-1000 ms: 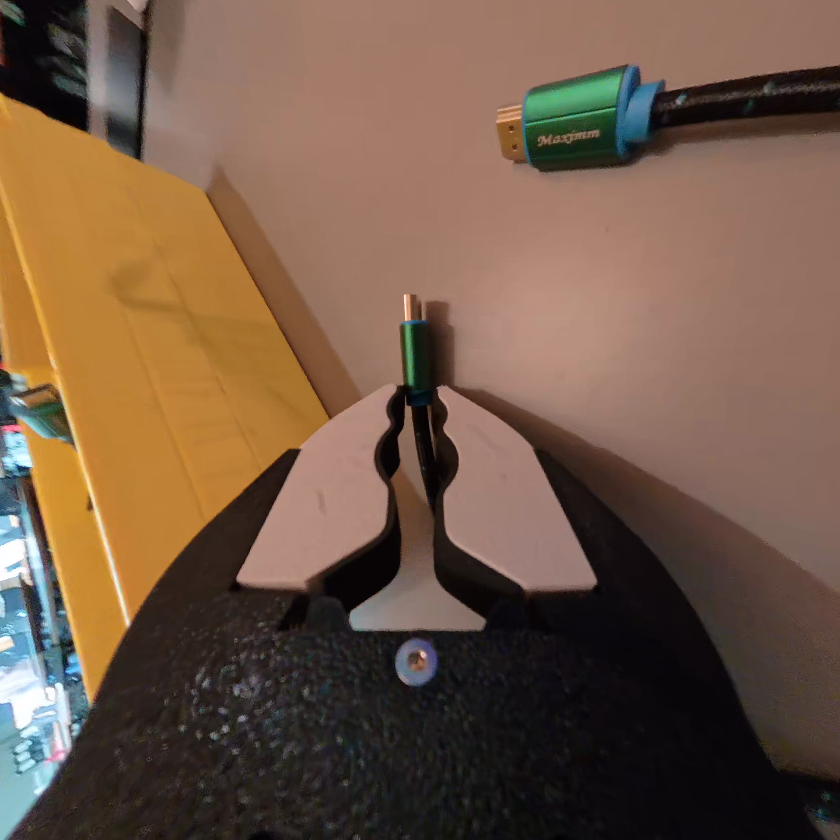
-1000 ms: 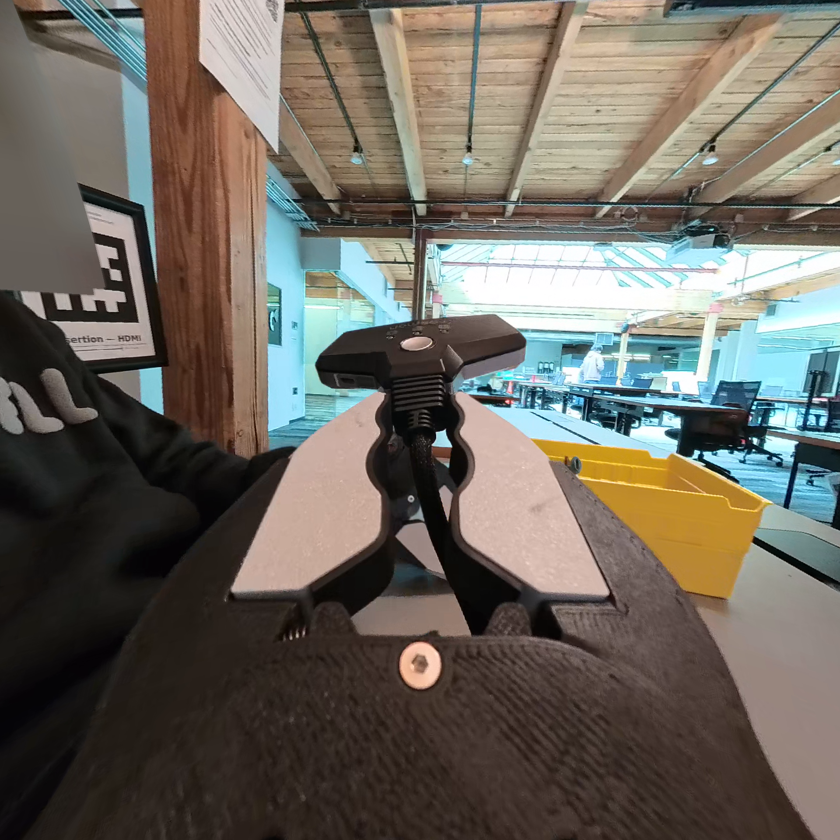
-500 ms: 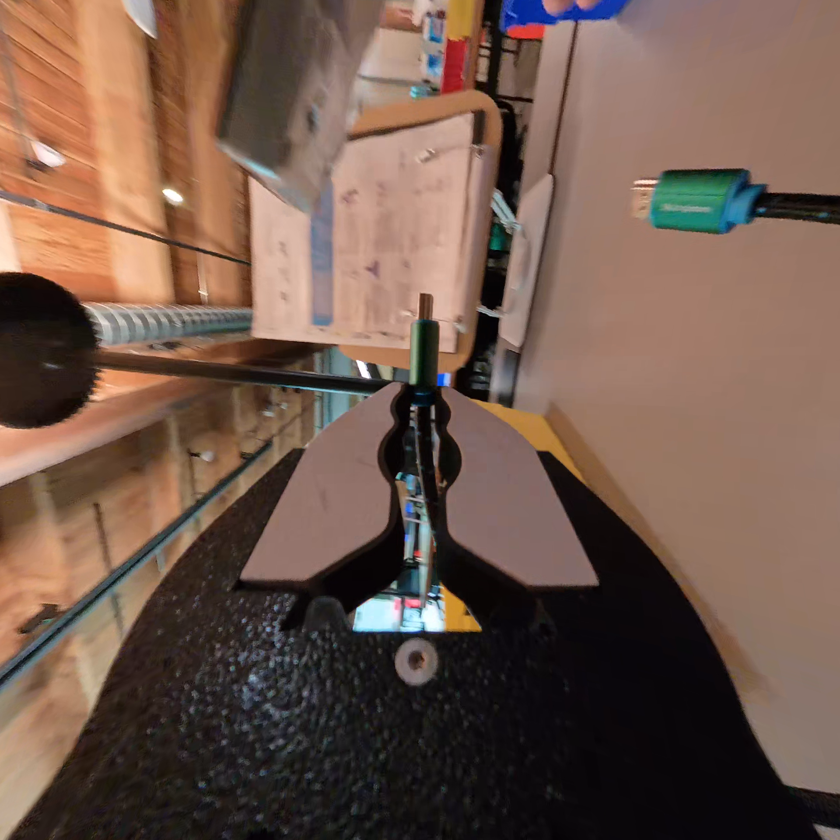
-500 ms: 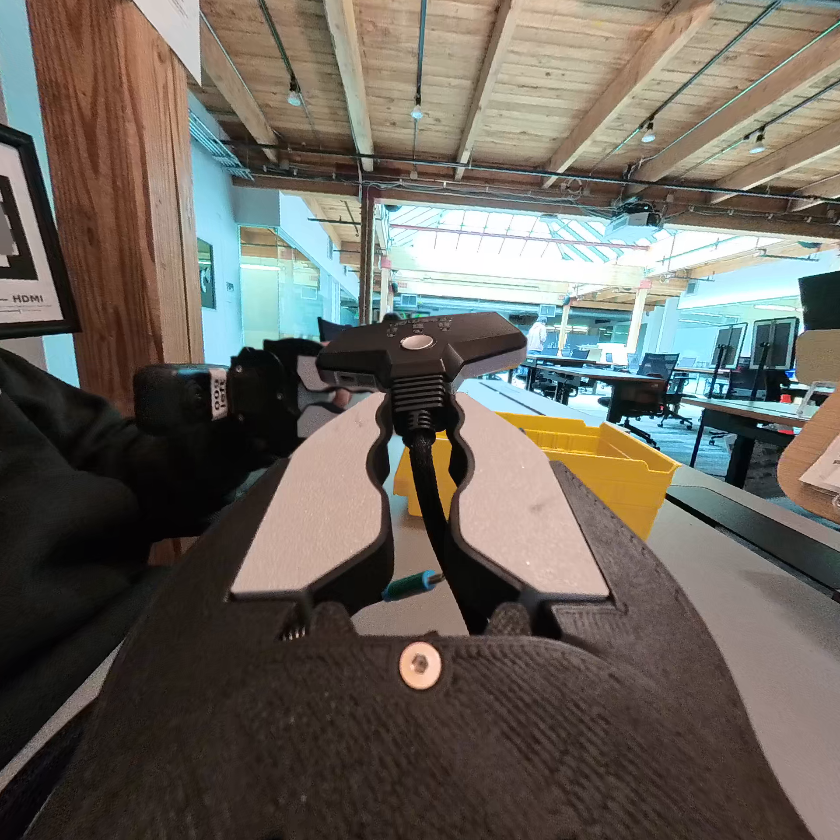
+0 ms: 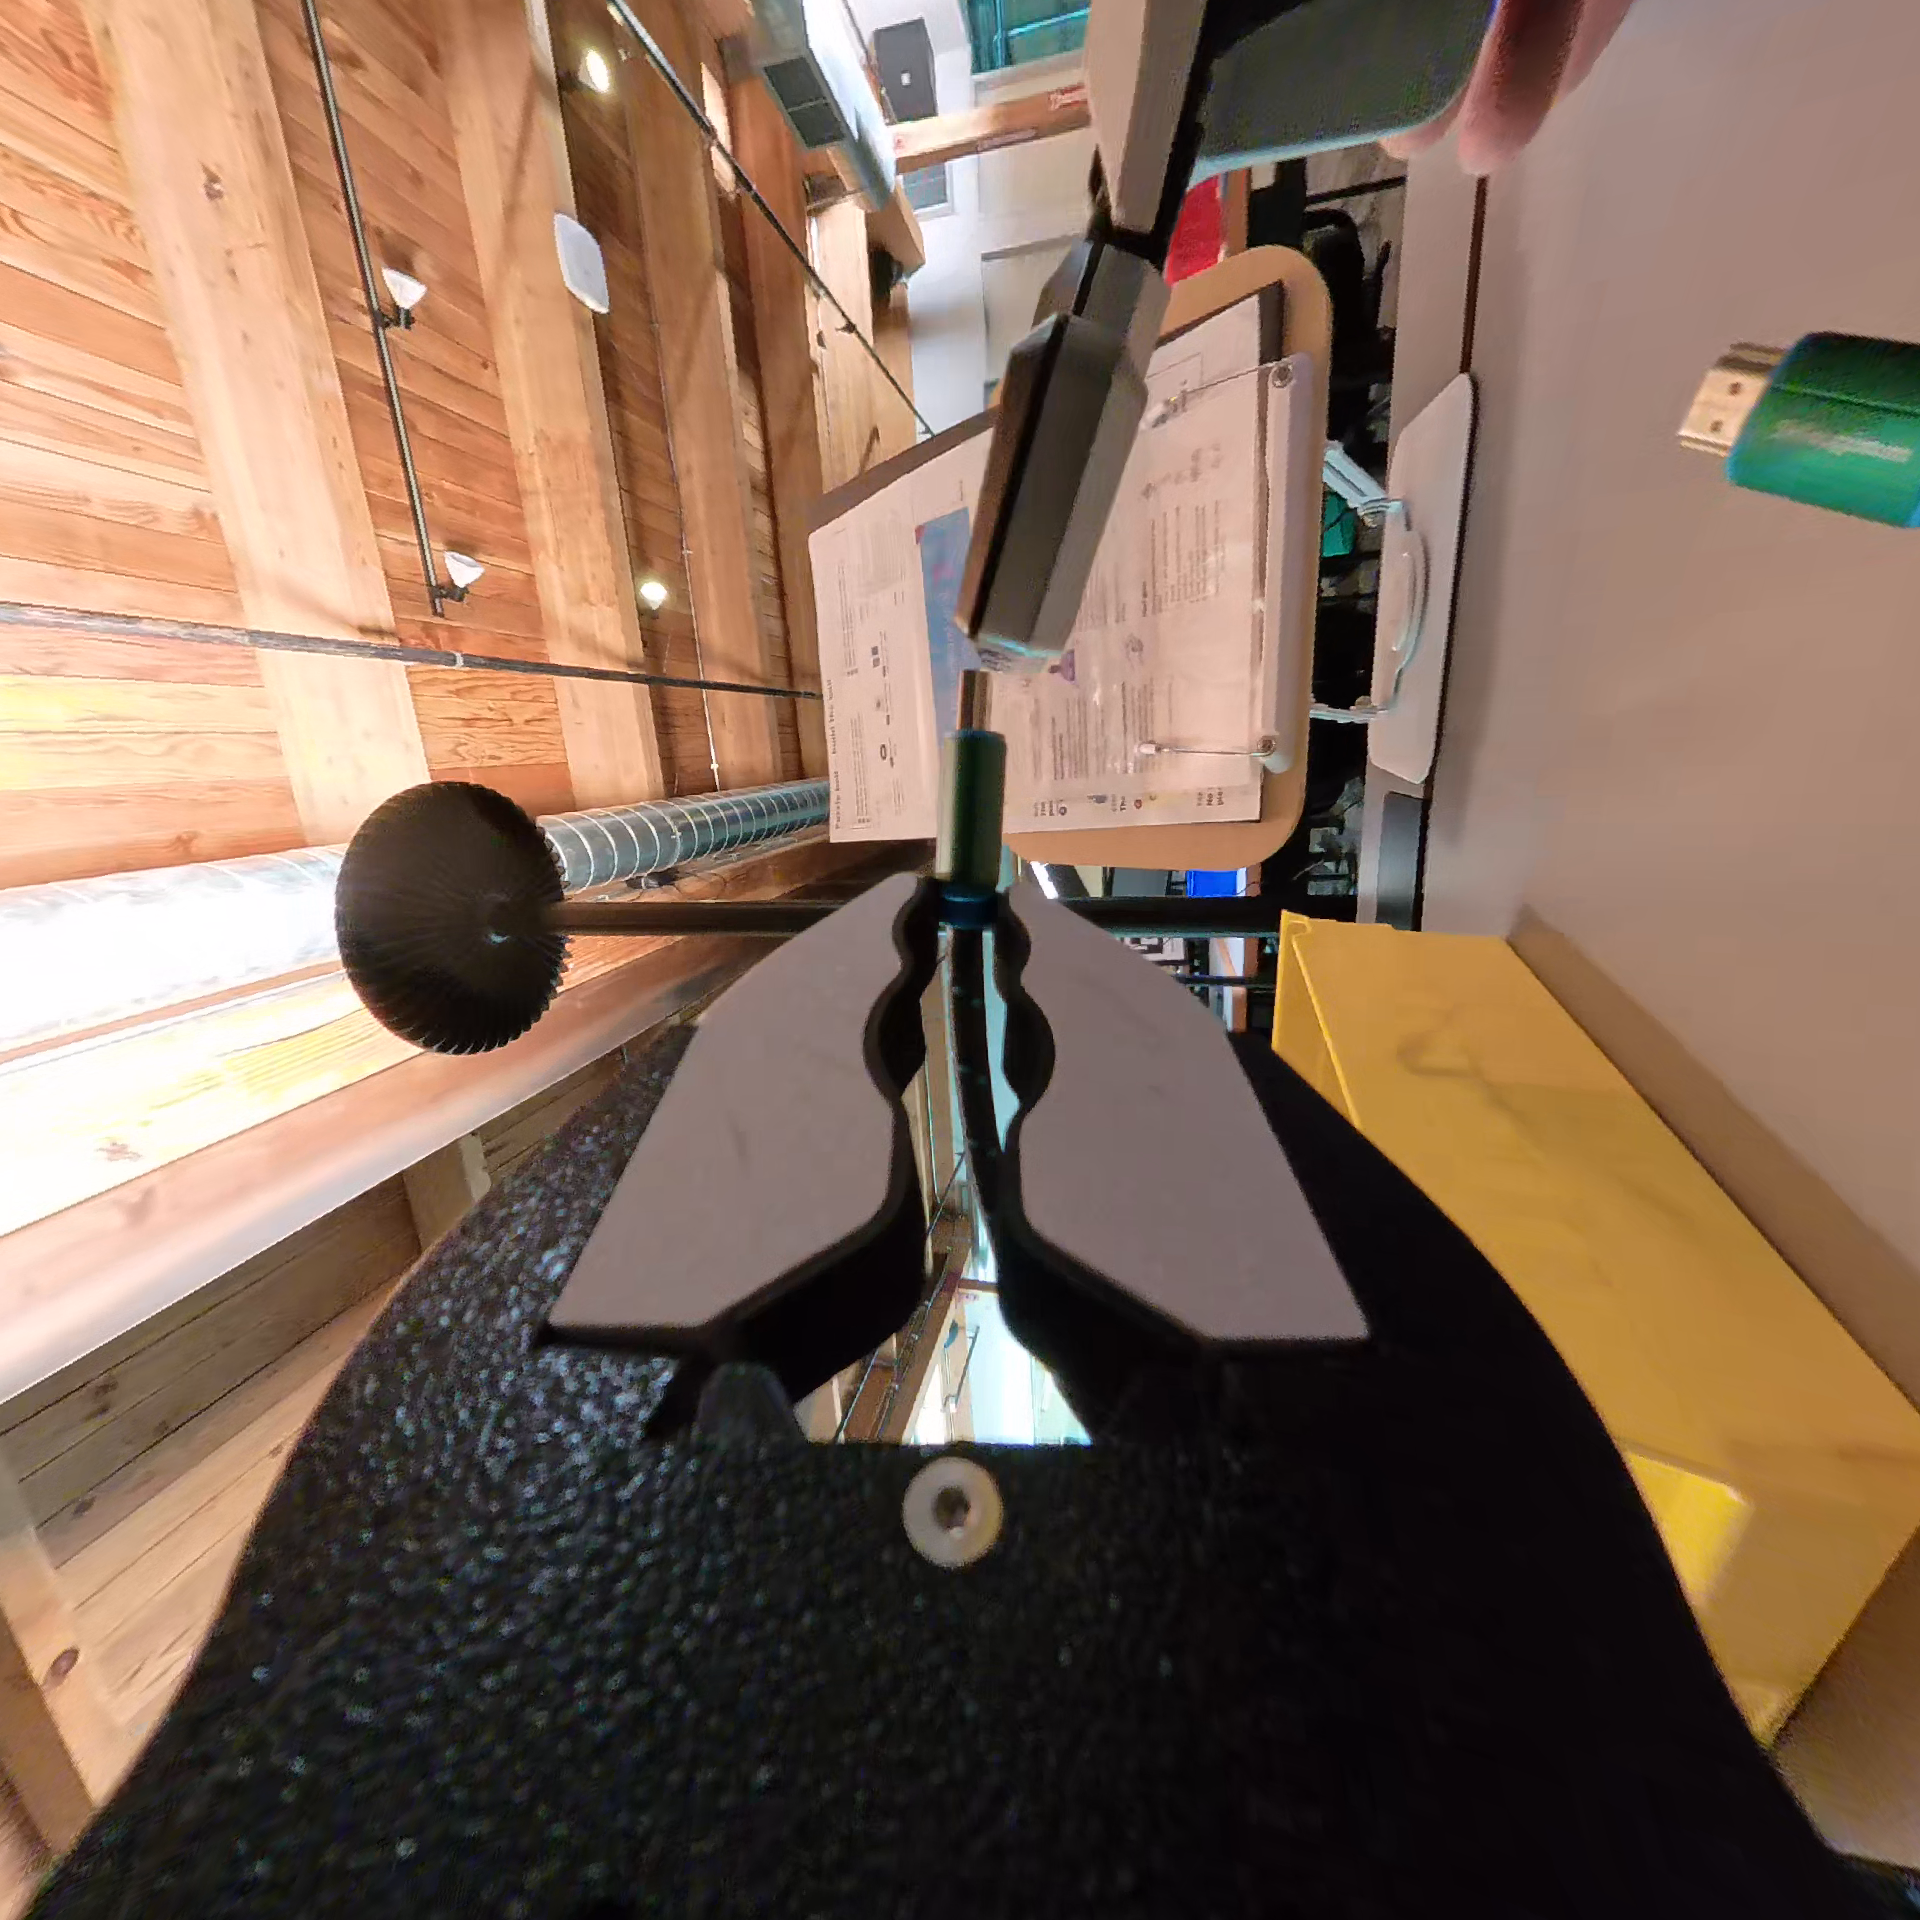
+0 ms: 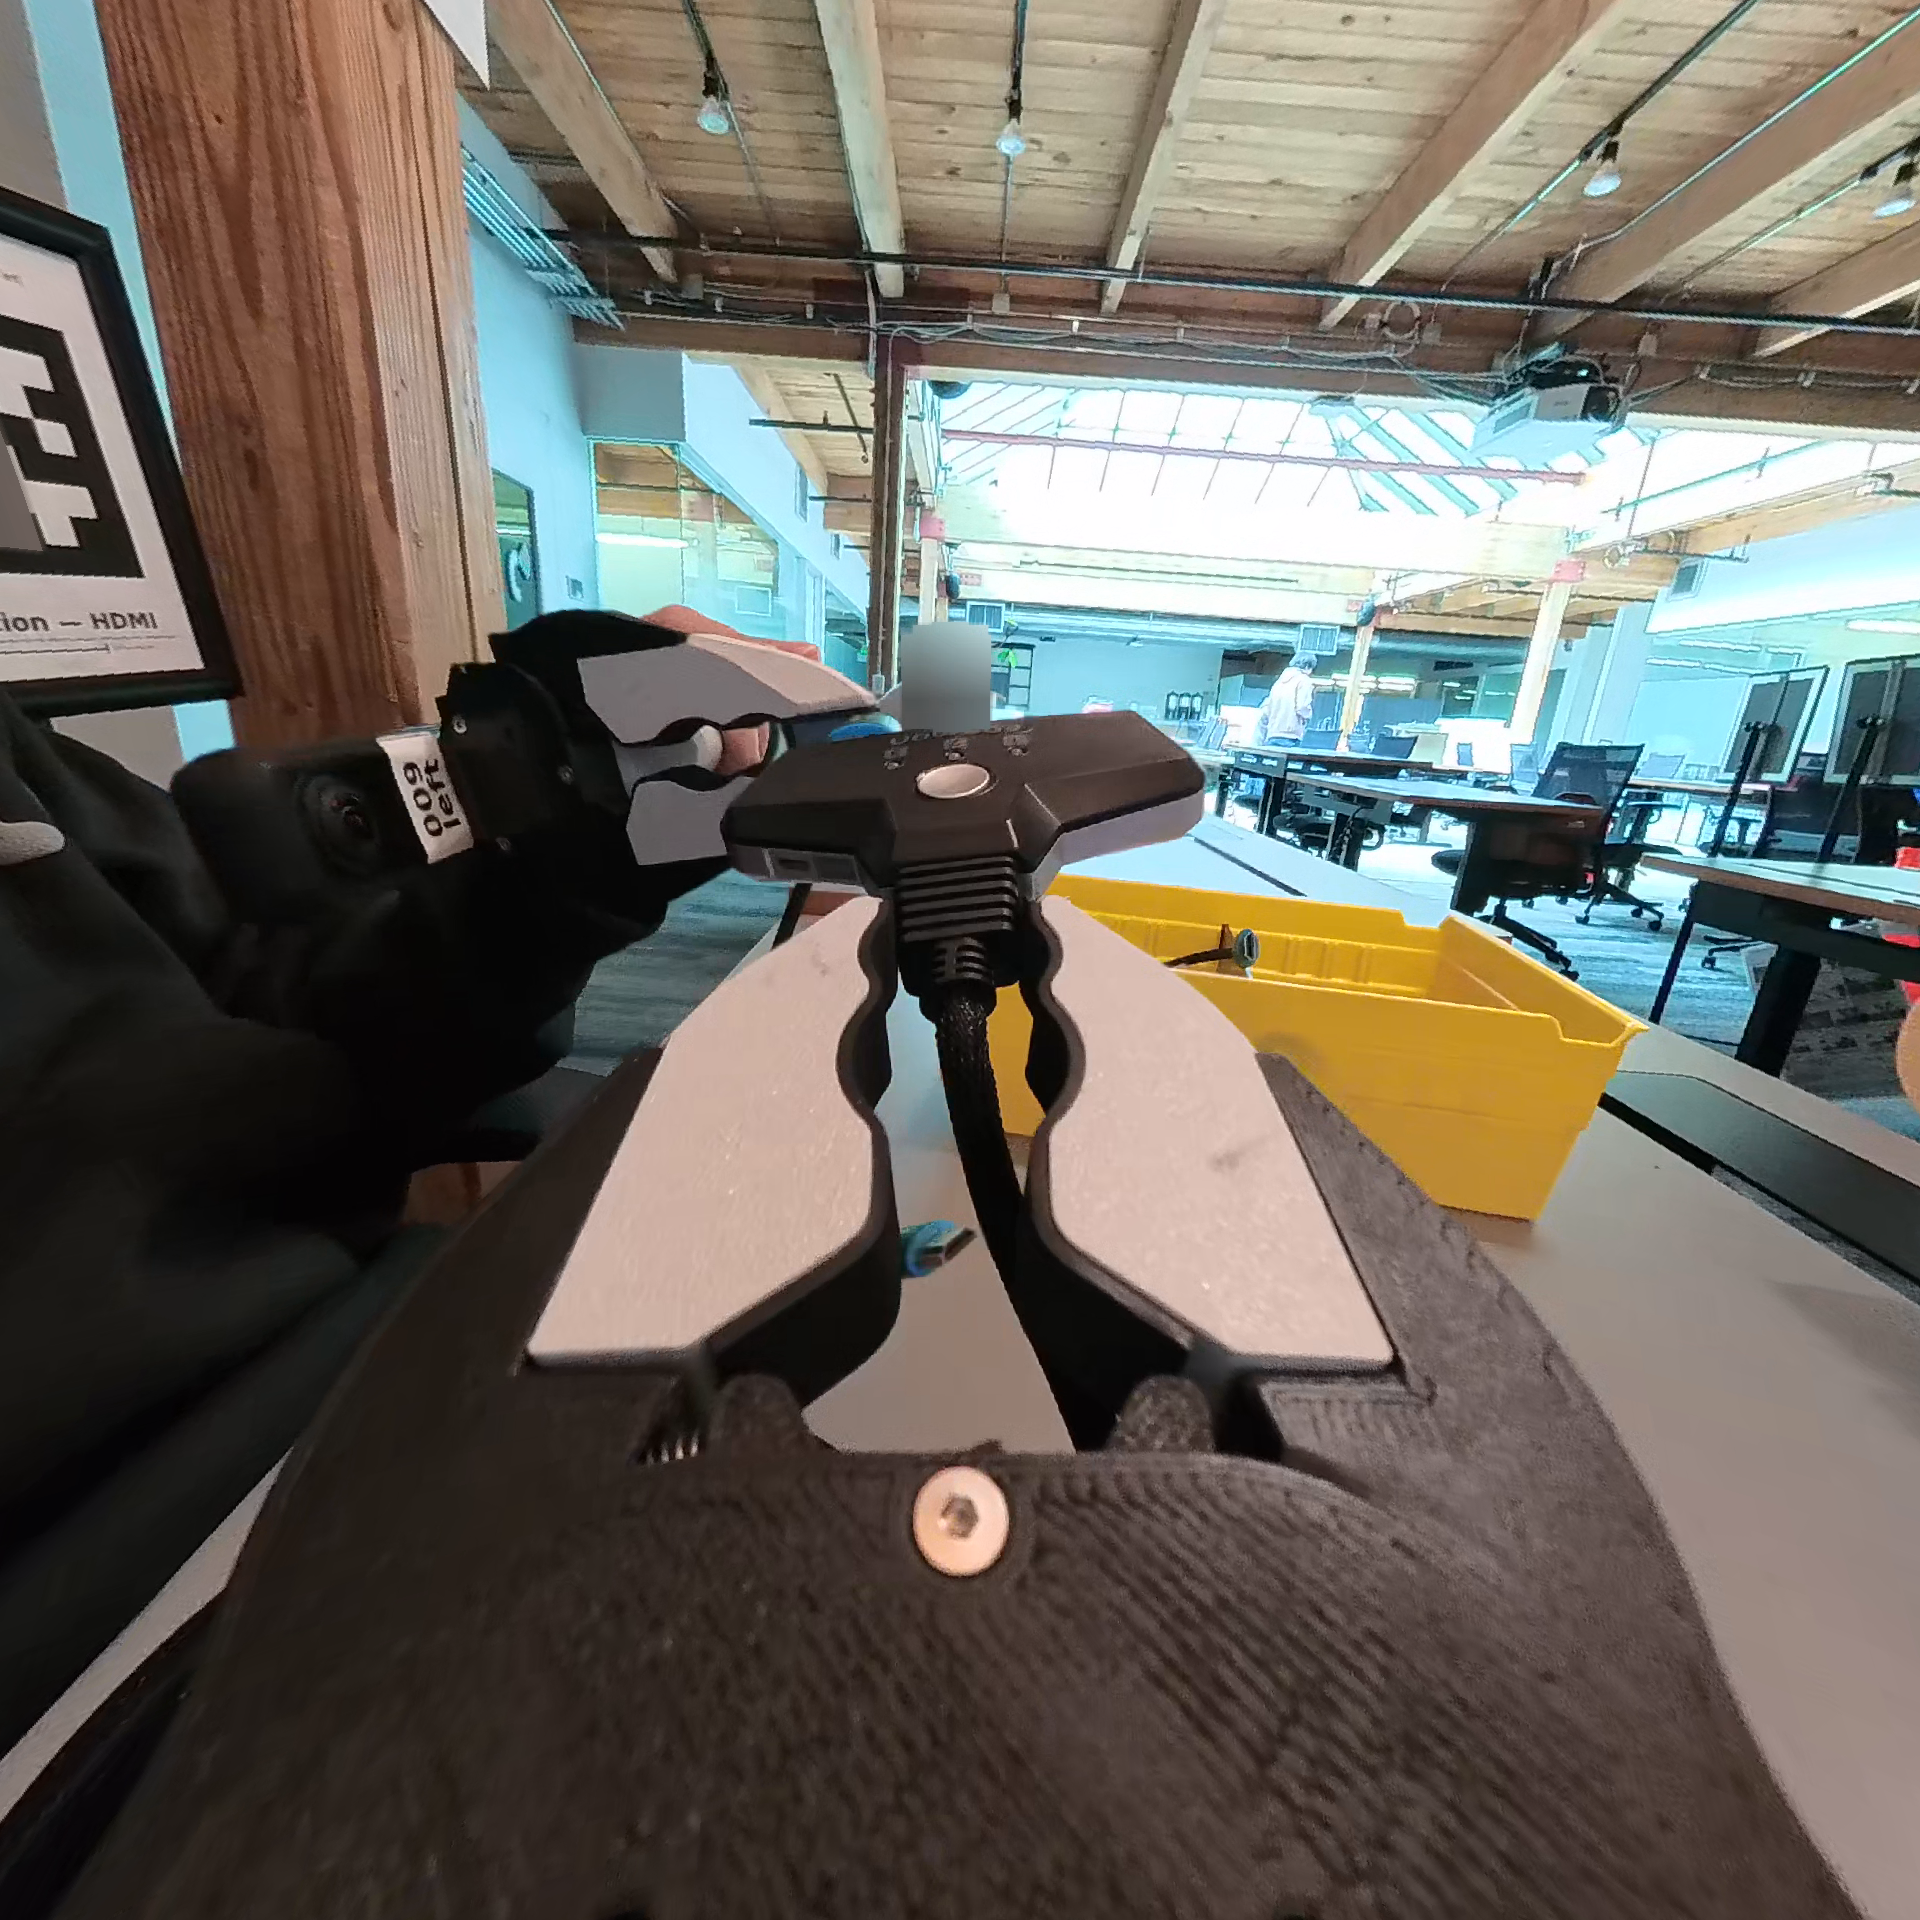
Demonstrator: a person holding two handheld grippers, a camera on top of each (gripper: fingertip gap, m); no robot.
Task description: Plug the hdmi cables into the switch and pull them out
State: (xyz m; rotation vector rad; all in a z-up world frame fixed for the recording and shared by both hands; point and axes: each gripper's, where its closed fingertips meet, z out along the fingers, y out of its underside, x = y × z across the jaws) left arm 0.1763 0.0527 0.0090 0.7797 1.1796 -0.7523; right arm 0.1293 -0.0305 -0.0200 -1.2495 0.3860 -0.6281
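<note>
The black switch (image 6: pixel 961 790) is held up off the tabletop by its braided lead; a green HDMI plug (image 5: pixel 971 805) (seen edge-on) points at its port, just short. Another green plug (image 5: pixel 1823 436) lies on the tabletop.

Left gripper (image 5: pixel 966 909) is clamped on a green HDMI plug (image 5: pixel 968 805) w/ blue collar; its black cable runs back btwn the fingers (image 5: pixel 769 1122). Plug tip points at the near end of the black switch (image 5: pixel 1049 499), just short of it, maybe touching, can't tell. Second green HDMI plug (image 5: pixel 1818 436) lies on the grey table (image 5: pixel 1662 727) far right. Yellow bin (image 5: pixel 1507 1195) near right. Clipboard w/ papers (image 5: pixel 1195 644) behind the switch.
</note>
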